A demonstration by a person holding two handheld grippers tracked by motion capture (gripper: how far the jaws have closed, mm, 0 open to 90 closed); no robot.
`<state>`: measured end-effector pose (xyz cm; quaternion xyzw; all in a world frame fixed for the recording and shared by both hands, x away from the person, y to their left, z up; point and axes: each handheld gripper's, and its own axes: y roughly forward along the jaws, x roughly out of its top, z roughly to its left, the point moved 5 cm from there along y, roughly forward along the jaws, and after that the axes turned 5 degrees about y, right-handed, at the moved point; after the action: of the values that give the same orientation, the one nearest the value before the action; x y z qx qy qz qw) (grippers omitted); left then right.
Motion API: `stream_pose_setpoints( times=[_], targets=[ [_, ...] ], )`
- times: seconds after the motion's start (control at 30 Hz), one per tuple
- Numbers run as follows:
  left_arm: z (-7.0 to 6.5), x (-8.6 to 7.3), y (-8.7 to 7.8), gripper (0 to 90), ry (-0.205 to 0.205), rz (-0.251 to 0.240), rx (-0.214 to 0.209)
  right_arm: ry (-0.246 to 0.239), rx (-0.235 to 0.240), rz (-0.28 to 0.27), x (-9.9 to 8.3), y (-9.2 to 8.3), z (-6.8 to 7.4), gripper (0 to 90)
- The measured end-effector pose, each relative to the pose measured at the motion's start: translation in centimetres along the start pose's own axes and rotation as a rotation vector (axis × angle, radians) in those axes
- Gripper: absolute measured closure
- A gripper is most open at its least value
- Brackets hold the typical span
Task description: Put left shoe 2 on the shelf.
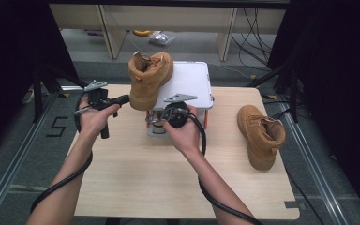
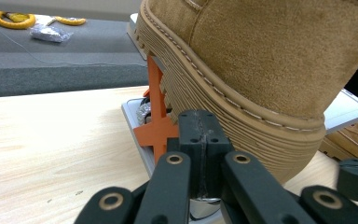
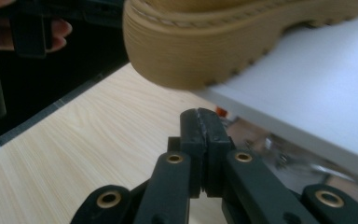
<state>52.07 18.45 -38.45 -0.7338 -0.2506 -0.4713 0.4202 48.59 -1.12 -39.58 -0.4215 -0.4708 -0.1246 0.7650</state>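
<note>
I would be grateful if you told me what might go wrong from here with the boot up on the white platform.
The raised boot overhangs the white platform edge at its heel, so it may tip off. Both claws, left and right, are shut on nothing beneath it, so neither would catch it. It could fall onto the table.

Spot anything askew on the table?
Yes: one boot sits on the white platform with its heel hanging off the edge, only partly supported. The other boot lies on the table, apart. Both grippers' jaws are shut, empty.
</note>
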Motion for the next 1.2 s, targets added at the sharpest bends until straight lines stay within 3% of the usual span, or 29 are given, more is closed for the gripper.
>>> stream_pose_setpoints(
  times=[0.17,0.37,0.57,0.83,1.2],
  targets=[
    [0.0,0.0,0.0,90.0,0.003,0.007,-0.008,0.01,0.008,-0.006,0.8,1.5,0.8,90.0],
    [-0.1,0.1,0.1,90.0,-0.012,0.004,-0.01,0.003,0.0,0.006,1.1,1.8,1.1,90.0],
    [-0.7,0.1,0.4,90.0,-0.013,0.009,-0.025,0.009,-0.011,0.002,1.0,1.4,0.5,90.0],
    [-2.3,0.7,1.6,90.0,-0.011,0.008,-0.053,0.028,-0.067,-0.008,1.4,0.1,-1.4,90.0],
    [-2.9,0.8,2.6,90.0,-0.005,0.026,-0.038,0.052,-0.108,0.004,1.6,0.3,-2.5,90.0]
  ],
)
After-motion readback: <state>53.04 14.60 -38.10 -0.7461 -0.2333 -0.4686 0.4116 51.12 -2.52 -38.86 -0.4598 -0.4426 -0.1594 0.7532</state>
